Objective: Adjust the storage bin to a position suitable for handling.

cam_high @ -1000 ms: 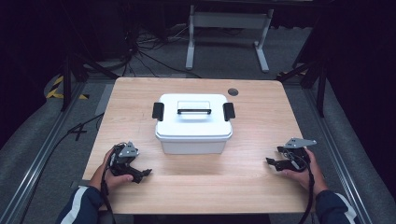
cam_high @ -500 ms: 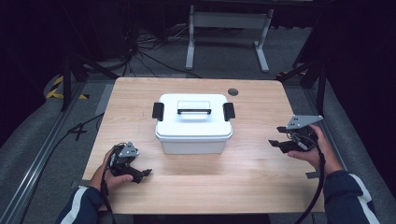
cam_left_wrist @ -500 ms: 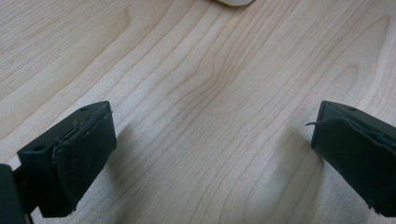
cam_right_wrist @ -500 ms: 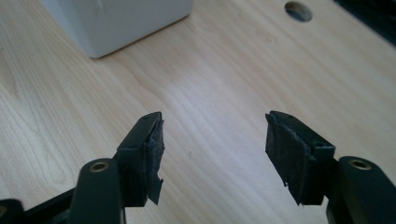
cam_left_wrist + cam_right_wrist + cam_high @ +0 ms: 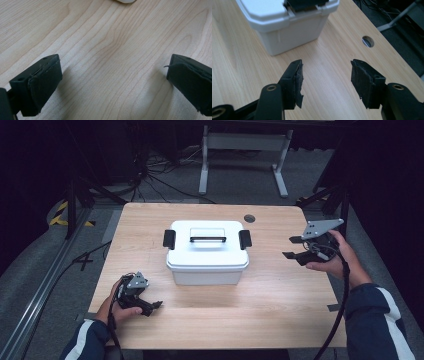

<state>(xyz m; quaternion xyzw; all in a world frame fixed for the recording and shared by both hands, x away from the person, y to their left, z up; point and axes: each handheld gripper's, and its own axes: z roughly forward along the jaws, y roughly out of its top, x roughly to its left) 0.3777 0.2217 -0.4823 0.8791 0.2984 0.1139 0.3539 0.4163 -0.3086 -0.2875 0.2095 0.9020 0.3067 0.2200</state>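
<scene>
A white lidded box with a black handle and two black side latches stands mid-table. My left gripper rests low at the front left, well short of the box; its jaws are open over bare wood. A hand holds my right gripper raised above the table's right side, pointing at the box's right end. Its jaws have just been closing but still stand apart with nothing between them. The box and its right latch lie ahead of them.
The wooden table has a round cable hole at the back right, behind the box. A white metal stand and cables are on the dark floor beyond the table. A black pole rises by the right rear corner.
The right gripper has risen off the table and moved toward the back along the right side, and its jaws stand narrower. The left gripper and the box have not moved.
</scene>
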